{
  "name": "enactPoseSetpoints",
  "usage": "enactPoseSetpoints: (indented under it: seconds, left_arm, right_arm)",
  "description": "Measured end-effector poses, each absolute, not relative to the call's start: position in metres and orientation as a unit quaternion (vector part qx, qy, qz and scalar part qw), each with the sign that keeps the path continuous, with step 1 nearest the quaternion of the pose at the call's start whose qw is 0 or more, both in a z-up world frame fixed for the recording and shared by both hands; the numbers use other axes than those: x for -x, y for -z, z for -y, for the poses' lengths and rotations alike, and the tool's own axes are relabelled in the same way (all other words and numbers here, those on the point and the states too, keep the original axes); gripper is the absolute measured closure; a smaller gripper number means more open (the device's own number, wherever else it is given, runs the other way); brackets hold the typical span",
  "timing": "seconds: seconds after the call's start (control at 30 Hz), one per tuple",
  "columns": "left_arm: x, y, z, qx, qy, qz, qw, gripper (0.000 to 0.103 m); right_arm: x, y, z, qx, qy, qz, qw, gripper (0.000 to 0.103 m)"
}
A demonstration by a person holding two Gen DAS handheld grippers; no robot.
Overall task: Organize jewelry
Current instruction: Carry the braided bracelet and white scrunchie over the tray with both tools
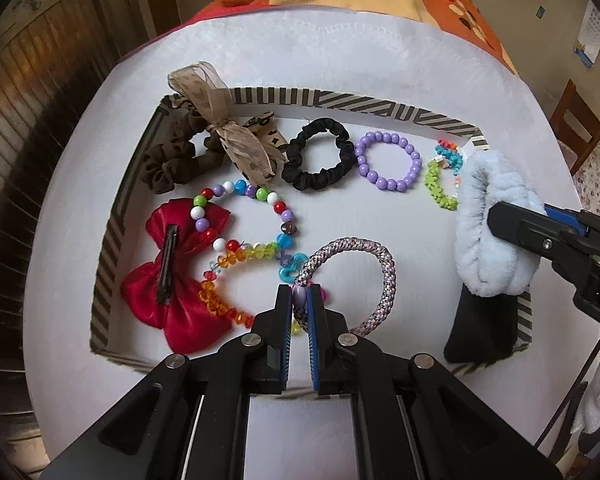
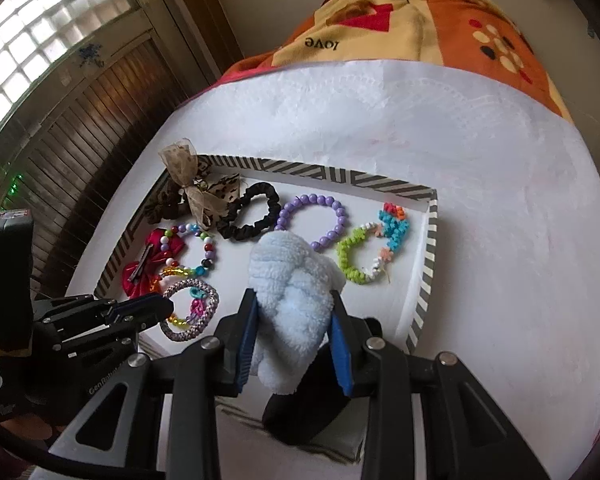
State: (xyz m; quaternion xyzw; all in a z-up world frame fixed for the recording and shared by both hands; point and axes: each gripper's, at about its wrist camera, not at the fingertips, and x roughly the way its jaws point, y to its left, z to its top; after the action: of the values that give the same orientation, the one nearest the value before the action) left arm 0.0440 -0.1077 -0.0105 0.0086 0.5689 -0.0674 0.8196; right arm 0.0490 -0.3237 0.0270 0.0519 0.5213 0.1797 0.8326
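Observation:
A striped-rim white tray [image 1: 108, 236] [image 2: 428, 272] holds hair ties and bracelets. My left gripper [image 1: 299, 294] is shut on a braided lilac hair tie [image 1: 374, 258], low over the tray's near side; the tie also shows in the right wrist view [image 2: 204, 292]. My right gripper [image 2: 294, 308] is shut on a fluffy light-blue scrunchie [image 2: 296, 280], held above the tray's near right part; it shows in the left wrist view [image 1: 492, 216]. A black object [image 1: 484, 328] [image 2: 300, 416] hangs or lies under the scrunchie.
In the tray: brown scrunchie with beige bow [image 1: 220, 136], black scrunchie [image 1: 318, 154], purple bead bracelet [image 1: 388, 160], green-blue bracelet [image 1: 440, 176], multicolour bead bracelets [image 1: 240, 216], red bow clip [image 1: 168, 276]. White cloth [image 2: 480, 160] covers the table; an orange blanket [image 2: 440, 12] lies behind.

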Motion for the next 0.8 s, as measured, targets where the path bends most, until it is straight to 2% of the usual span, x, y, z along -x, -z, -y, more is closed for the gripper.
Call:
enactPoseSetpoints:
  seconds: [0.8]
  left_arm:
    - [-0.058, 0.040, 0.124, 0.006, 0.059, -0.590, 0.806, 0.103]
  right_arm:
    - [-0.078, 0.014, 0.311, -0.041, -0.183, -0.558, 0.808, 0.067]
